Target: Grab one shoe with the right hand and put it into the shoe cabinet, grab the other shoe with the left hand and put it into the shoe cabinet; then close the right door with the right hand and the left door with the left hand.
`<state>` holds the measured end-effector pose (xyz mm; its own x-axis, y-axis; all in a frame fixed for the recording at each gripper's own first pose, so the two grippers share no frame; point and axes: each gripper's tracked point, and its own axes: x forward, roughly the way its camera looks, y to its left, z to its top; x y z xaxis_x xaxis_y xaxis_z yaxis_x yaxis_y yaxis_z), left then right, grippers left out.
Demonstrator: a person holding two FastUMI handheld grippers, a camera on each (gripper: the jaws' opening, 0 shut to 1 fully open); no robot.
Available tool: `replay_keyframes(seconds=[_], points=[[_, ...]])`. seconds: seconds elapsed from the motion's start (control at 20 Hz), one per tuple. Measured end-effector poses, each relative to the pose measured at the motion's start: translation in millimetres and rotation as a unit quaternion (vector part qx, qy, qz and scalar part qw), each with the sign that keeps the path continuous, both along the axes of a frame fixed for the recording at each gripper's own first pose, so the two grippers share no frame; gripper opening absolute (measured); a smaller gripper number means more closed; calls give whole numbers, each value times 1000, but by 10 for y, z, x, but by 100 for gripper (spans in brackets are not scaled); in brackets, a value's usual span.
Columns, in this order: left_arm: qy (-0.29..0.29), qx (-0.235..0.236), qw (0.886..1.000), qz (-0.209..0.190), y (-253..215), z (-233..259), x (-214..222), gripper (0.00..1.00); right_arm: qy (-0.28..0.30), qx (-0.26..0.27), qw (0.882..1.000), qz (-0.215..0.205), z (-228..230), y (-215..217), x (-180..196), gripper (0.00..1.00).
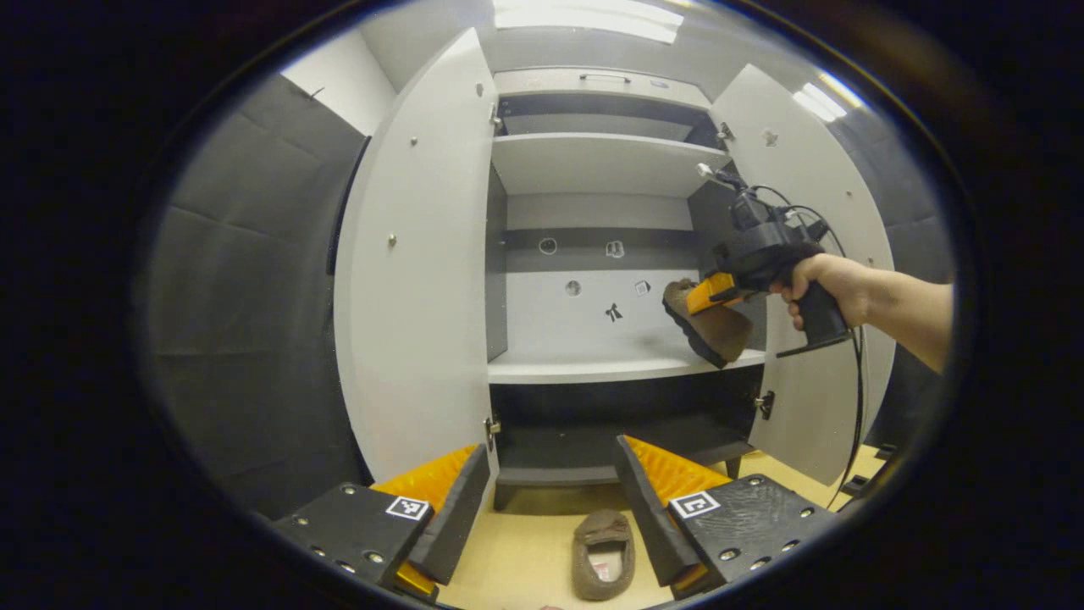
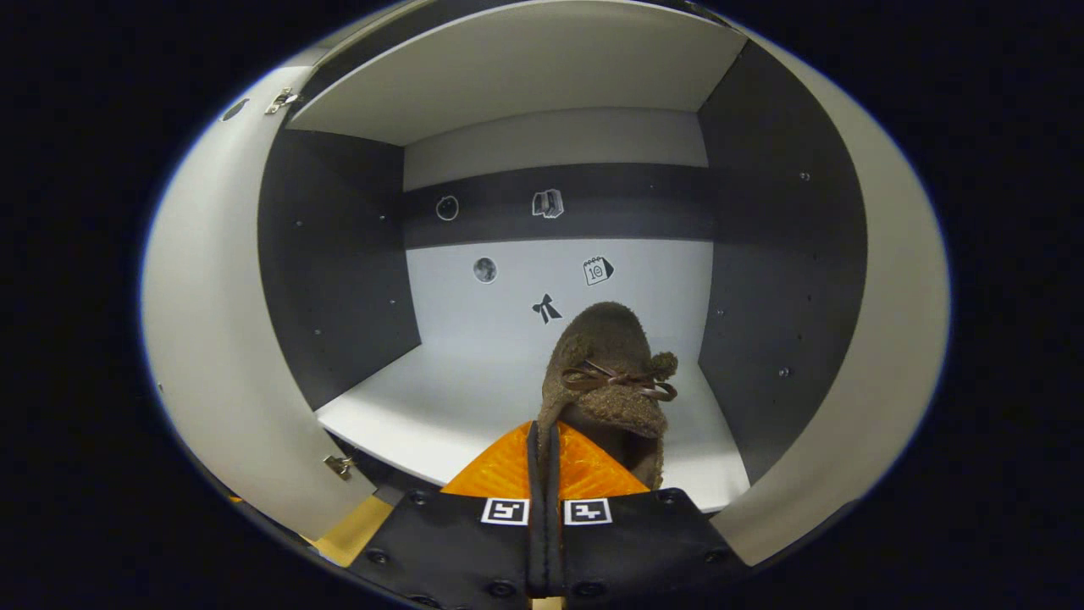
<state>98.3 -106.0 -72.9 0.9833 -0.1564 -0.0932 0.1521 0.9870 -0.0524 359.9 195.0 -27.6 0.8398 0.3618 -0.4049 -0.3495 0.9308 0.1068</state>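
A brown fuzzy slipper (image 2: 605, 373) with a bow hangs from my right gripper (image 2: 543, 436), whose fingers are shut on its side wall, just above the front of the cabinet's white shelf (image 2: 474, 407). In the left gripper view the same slipper (image 1: 710, 324) is held tilted, sole down-left, by the right gripper (image 1: 716, 292) at the right end of that shelf (image 1: 593, 366). The second slipper (image 1: 603, 555) lies on the tan floor, opening up, between the fingers of my open left gripper (image 1: 550, 500), farther ahead of them.
The grey shoe cabinet (image 1: 593, 161) stands with its left door (image 1: 415, 271) and right door (image 1: 813, 280) swung wide. A hand (image 1: 834, 288) grips the right tool, its cable (image 1: 855, 407) hanging down. Small stickers dot the cabinet's back panel (image 2: 559, 280).
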Motion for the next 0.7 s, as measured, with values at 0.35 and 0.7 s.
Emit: replay_keyframes(seconds=[0.35, 0.7], points=[[14, 8, 1000, -6, -4, -103, -38, 87, 0, -31, 999, -20, -94, 71, 418, 4], [46, 5, 999, -27, -63, -334, 18, 87, -61, 11, 997, -43, 389, -115, 255, 83]])
